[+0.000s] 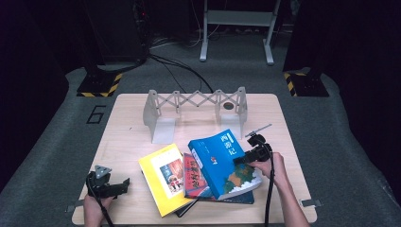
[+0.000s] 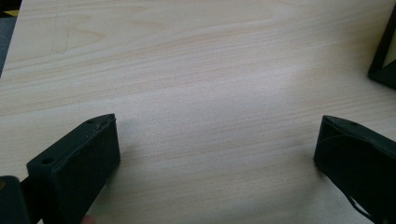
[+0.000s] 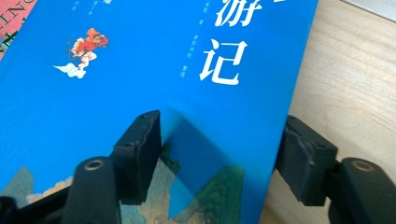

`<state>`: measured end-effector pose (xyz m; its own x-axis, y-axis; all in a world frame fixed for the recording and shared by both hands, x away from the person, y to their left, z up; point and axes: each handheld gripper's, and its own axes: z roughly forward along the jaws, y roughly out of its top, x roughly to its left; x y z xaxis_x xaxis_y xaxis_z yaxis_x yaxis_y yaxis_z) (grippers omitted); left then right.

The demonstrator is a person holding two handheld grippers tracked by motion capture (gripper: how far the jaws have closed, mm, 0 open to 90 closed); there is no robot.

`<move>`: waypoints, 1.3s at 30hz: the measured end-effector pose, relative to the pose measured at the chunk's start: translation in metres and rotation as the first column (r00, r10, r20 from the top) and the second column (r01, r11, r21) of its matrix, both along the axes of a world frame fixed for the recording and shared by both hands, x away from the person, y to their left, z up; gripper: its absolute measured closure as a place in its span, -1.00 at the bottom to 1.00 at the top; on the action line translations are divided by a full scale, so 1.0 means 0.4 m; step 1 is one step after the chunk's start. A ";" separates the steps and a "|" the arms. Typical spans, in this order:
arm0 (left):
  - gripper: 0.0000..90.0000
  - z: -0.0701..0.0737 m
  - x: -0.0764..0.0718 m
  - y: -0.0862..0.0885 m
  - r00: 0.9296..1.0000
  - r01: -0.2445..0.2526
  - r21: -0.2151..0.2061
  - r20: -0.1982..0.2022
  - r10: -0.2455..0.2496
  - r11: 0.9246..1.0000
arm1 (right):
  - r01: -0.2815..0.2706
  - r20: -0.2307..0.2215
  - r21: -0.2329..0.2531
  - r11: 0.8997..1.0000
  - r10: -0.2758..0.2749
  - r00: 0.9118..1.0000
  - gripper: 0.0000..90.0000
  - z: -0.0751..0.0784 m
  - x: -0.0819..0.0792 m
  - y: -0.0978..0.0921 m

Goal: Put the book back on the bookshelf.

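Observation:
A blue book (image 1: pixel 220 158) with white characters lies on top of a spread pile at the table's front middle. My right gripper (image 1: pixel 238 160) is at its right edge. In the right gripper view the gripper (image 3: pixel 224 130) is open: one jaw rests over the blue cover (image 3: pixel 140 60), the other hangs off the book's edge above the table. Under the blue book lie a red book (image 1: pixel 193 175), a yellow book (image 1: pixel 163 177) and a dark book (image 1: pixel 241 197). My left gripper (image 1: pixel 125 184) rests open at the front left, over bare wood (image 2: pixel 217 135).
A grey expanding book rack (image 1: pixel 196 109) stands across the back of the wooden table (image 1: pixel 127 127). A thin grey rod (image 1: pixel 258 128) lies right of the blue book. A dark corner (image 2: pixel 385 60) enters the left gripper view at the right.

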<state>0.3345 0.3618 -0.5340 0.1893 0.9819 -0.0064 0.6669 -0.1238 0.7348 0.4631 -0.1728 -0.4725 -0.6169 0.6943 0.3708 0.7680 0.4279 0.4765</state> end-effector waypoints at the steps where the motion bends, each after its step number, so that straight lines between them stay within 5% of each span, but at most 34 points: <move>1: -0.99 0.000 0.000 0.000 1.000 0.000 0.000 0.000 0.000 1.000 | 0.000 0.000 0.000 1.000 0.000 1.000 -0.20 0.000 0.000 0.000; 10: -0.99 0.000 0.000 0.000 1.000 -0.001 0.000 0.000 0.001 1.000 | 0.001 -0.025 0.056 0.998 0.000 1.000 -0.21 -0.015 0.023 -0.008; 14: -0.99 0.000 0.000 0.000 1.000 -0.001 0.001 0.000 0.001 1.000 | 0.018 0.015 0.019 1.000 -0.019 1.000 0.09 0.006 0.012 -0.011; 21: -0.99 0.000 0.000 0.000 1.000 -0.001 0.001 0.001 0.001 1.000 | 0.013 0.041 0.009 1.000 -0.013 0.999 0.18 0.016 0.004 -0.016; 34: -1.00 0.000 0.001 0.000 1.000 -0.003 0.002 0.000 0.003 1.000 | 0.033 -0.007 0.121 0.992 -0.033 0.999 0.20 0.022 0.016 -0.043; 39: -0.99 0.001 0.000 0.001 1.000 0.000 0.007 -0.006 0.000 1.000 | 0.068 -0.039 0.165 0.984 -0.063 0.997 0.18 -0.007 0.047 -0.046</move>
<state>0.3346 0.3623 -0.5336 0.1894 0.9819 -0.0005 0.6716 -0.1291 0.7296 0.4817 -0.1912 -0.4754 -0.5574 0.6598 0.5040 0.8083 0.2929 0.5107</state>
